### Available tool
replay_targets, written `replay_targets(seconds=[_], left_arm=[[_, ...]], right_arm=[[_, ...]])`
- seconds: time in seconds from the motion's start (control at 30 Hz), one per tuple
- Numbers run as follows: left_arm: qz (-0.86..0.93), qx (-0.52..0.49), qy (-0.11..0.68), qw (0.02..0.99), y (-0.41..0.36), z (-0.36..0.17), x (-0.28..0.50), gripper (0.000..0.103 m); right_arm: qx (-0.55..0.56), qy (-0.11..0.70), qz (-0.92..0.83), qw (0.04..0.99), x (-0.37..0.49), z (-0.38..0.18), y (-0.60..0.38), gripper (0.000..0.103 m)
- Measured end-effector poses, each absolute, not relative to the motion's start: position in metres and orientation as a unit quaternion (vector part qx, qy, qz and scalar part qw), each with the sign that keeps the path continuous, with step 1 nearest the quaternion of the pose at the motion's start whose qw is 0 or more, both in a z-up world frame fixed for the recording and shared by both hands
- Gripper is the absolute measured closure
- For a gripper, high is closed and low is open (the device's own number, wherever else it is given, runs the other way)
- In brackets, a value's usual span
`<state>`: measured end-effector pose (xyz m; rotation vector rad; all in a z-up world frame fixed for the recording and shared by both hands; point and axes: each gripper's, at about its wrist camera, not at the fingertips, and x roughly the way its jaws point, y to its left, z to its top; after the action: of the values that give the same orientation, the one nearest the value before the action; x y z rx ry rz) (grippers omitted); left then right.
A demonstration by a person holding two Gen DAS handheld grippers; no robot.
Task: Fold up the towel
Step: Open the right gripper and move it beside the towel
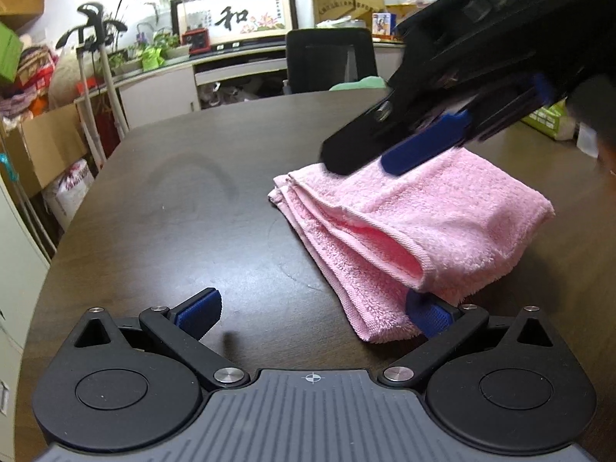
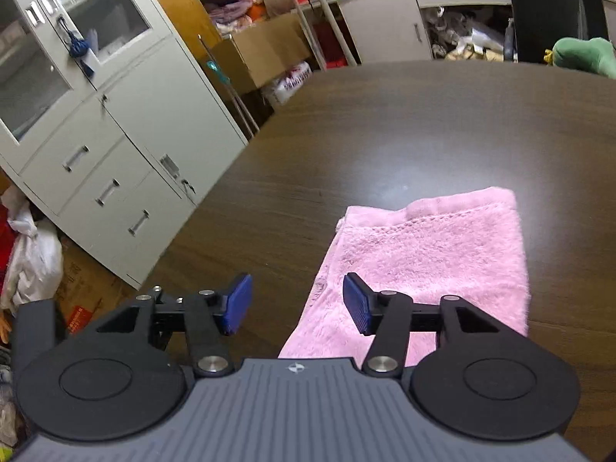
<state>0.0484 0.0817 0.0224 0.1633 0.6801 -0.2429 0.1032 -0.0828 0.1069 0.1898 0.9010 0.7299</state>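
Ahead of both claws stretches the dark wooden counter [image 1: 184,200], its rounded edge curving away on the left claw's outer side, with a wide bare stretch of wood running from there to the far rim. Beyond that rim stands a black chair [image 1: 331,59], and off the counter's left edge a grey cabinet [image 2: 127,146] fills the wall.

Folded into a thick pink bundle, the towel [image 1: 423,223] lies on the counter toward the left claw's right finger, its layered edges turned toward the open wood.

Low at the towel's near corner, the left claw [image 1: 313,313] stands wide apart; its right pad is just at the towel's hem, its left pad over bare counter, nothing pinched.

Above the towel's far edge, the right claw [image 2: 296,304] has its blue pads parted, one over the towel, one over the counter, gripping nothing.
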Motion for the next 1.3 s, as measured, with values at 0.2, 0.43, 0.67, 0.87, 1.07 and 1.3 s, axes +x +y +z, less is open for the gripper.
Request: replay_targets(seconds=[0.2, 0.43, 0.67, 0.87, 1.07, 1.3], left_arm=[[-0.134, 0.039, 0.276, 0.951, 0.109, 0.040, 0.031, 0.000], [-0.168, -0.059, 0.222, 0.959, 0.127, 0.054, 0.029, 0.000], [-0.243, -0.086, 0.257, 0.931, 0.076, 0.054, 0.052, 0.000], [-0.284, -0.083, 0.264, 0.918, 0.053, 0.049, 0.060, 0.003], [-0.223, -0.038, 0.302, 0.926, 0.061, 0.036, 0.065, 0.017], [-0.151, 0.027, 0.320, 0.935, 0.063, 0.025, 0.060, 0.026]], right_arm=[[0.170, 0.396, 0.331, 0.840, 0.085, 0.108, -0.152, 0.048], [0.307, 0.395, 0.315, 0.806, 0.088, 0.058, -0.236, 0.040], [0.380, 0.374, 0.335, 0.777, 0.084, 0.033, -0.258, 0.037], [0.401, 0.369, 0.353, 0.760, 0.094, 0.032, -0.254, 0.032], [0.388, 0.371, 0.361, 0.762, 0.091, 0.036, -0.250, 0.024], [0.351, 0.385, 0.367, 0.771, 0.082, 0.035, -0.243, 0.021]])
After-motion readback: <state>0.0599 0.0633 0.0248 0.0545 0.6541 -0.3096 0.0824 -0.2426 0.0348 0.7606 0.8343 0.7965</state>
